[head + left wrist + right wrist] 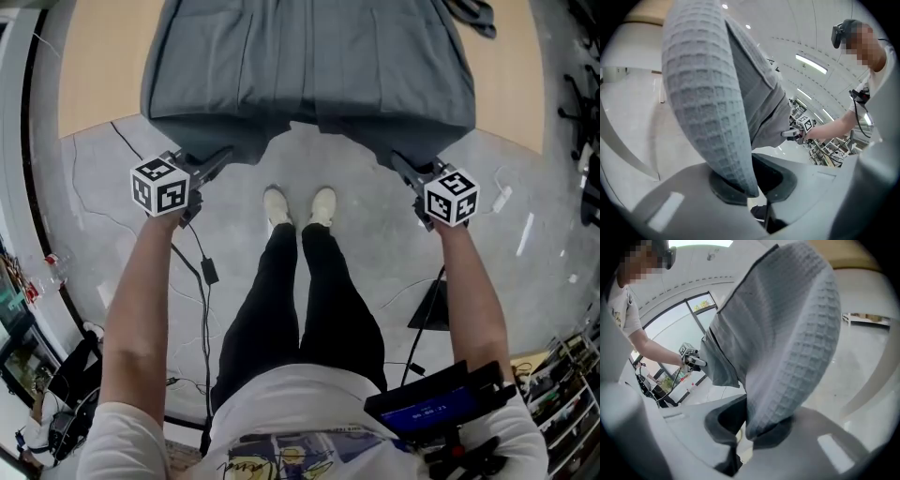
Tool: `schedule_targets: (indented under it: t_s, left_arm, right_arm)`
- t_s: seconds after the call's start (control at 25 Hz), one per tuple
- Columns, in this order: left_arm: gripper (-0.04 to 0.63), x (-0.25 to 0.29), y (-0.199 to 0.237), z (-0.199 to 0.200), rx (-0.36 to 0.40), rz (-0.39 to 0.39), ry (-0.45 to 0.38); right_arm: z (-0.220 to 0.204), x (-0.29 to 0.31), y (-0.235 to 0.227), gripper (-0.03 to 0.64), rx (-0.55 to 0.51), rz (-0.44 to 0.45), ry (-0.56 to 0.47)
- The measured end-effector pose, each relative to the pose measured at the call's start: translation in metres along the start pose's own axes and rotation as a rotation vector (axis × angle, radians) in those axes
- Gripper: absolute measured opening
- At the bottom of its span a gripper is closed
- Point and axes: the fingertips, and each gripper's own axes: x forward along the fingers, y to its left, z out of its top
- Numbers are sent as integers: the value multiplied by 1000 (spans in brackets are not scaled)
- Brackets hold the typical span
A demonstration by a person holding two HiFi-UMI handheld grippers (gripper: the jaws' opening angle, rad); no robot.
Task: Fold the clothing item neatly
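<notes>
A grey waffle-knit garment (309,66) lies spread on a light wooden table (94,66), its near hem lifted off the table's edge. My left gripper (220,159) is shut on the hem's left corner and my right gripper (403,167) is shut on its right corner. In the left gripper view the cloth (708,93) rises out of the closed left gripper (750,192), and the right gripper (794,133) shows far across. In the right gripper view the fabric (787,343) is pinched in the right gripper (750,434), with the left gripper (693,361) in the distance.
The person's legs and white shoes (298,208) stand on the grey floor just before the table. Cables (202,262) trail on the floor at the left and a black stand (431,305) sits at the right. Shelving (567,375) fills the lower right corner.
</notes>
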Motion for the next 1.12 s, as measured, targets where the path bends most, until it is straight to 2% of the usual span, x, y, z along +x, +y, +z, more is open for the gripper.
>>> schedule_targets:
  t_s: [0.2,0.48,0.64,0.84,1.12]
  left_arm:
    - [14,-15,-25,-10,-45,-27,-10]
    - [14,-42,-79,5,-26,-112,-29]
    - [14,-73,-99,7,-20,-117,-62]
    - [12,-105,-108,30,-9,-141,-113]
    - [12,-130,-148,73,68,-228,-166]
  right_arm:
    - [3,-15,35,18,22,30,-44]
    - [25,-56,75,18,13,54,-59]
    - [32,-79,110,18,1,30,-65]
    - [66,-100,132,17,13,37,-122]
    - [108,-146,143,17,-27,74,-158]
